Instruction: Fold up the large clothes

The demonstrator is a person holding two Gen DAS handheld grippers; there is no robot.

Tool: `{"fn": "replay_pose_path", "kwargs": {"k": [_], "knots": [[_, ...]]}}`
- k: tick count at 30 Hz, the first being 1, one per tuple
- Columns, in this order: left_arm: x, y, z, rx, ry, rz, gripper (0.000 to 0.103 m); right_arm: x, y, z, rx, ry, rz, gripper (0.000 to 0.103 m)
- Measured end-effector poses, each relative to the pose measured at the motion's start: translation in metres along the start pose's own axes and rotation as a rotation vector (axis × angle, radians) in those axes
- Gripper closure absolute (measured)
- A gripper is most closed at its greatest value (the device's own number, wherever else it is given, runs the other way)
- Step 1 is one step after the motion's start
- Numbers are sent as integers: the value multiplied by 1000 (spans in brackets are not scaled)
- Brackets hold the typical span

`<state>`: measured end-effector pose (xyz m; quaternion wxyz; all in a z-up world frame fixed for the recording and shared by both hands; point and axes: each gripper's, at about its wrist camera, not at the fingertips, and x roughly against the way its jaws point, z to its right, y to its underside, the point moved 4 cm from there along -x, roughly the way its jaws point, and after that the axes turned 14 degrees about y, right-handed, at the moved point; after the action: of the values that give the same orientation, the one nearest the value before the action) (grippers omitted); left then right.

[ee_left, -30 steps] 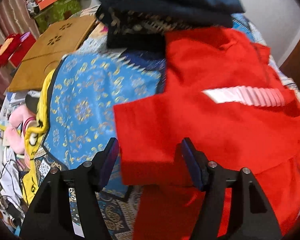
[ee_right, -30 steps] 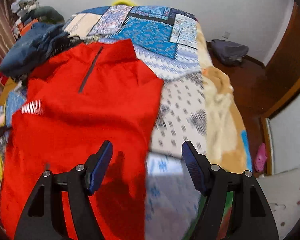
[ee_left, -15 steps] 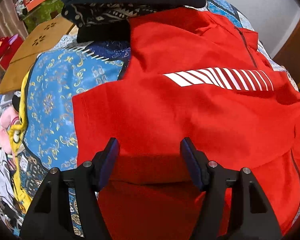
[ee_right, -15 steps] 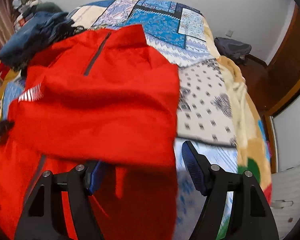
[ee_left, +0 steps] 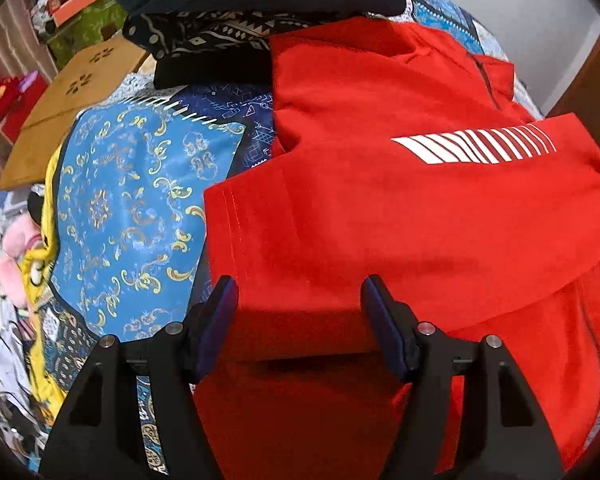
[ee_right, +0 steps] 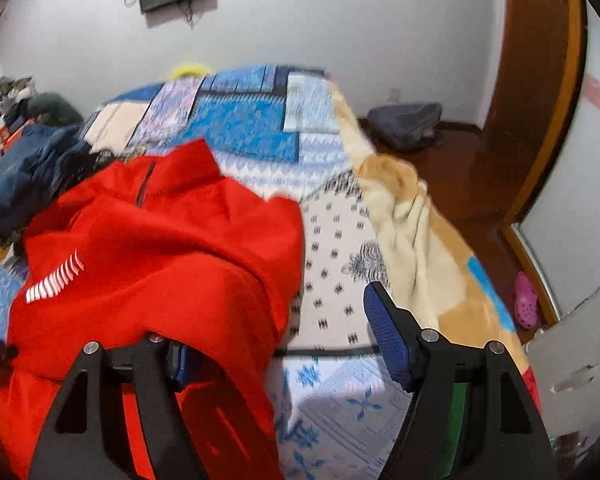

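The red shirt point(ee_left: 380, 208) is spread on the bed point(ee_right: 340, 264), its sleeve folded across the chest. The left claw point(ee_left: 298, 304) is held apart over the fold; the right claw point(ee_right: 280, 344) is likewise spread at the shirt's three o'clock edge, cloth draped over one finger

Red zip-neck top point(ee_left: 380, 208) w/ white stripes, partly folded on bed.

On the bed's quilt point(ee_right: 336, 280) the shirt point(ee_left: 380, 208) lies left of centre, a stack of folded clothes point(ee_left: 260, 4) at its far left corner, a bag point(ee_right: 408, 124) on the floor beyond the bed's far right.
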<state>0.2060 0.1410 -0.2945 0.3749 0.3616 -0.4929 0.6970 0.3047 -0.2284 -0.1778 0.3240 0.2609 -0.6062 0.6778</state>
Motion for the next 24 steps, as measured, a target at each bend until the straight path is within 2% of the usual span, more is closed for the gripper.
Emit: {"fn": "replay_pose_path", "kwargs": {"k": [4, 8, 13, 14, 16, 19, 22, 24], "knots": [[1, 0, -1, -16, -2, 0, 38, 7, 10, -2, 76, -29, -41, 33], [5, 4, -13, 38, 38, -5, 38, 14, 23, -2, 115, -87, -101, 33], [14, 1, -24, 49, 23, 12, 38, 30, 32, -1, 140, -160, -145, 33], [15, 0, -24, 47, 37, 17, 38, 34, 30, -1, 146, -164, -137, 33], [12, -3, -28, 79, 118, 11, 38, 42, 23, 1, 147, -158, -110, 33], [-7, -4, -34, 178, 225, -31, 38, 46, 8, 6, 121, -149, -70, 33], [-12, -5, -34, 193, 251, 2, 54, 43, -7, 9, 77, -151, -55, 32], [-9, -6, -30, 182, 256, 28, 96, 32, -20, 10, 51, -148, -56, 32]]}}
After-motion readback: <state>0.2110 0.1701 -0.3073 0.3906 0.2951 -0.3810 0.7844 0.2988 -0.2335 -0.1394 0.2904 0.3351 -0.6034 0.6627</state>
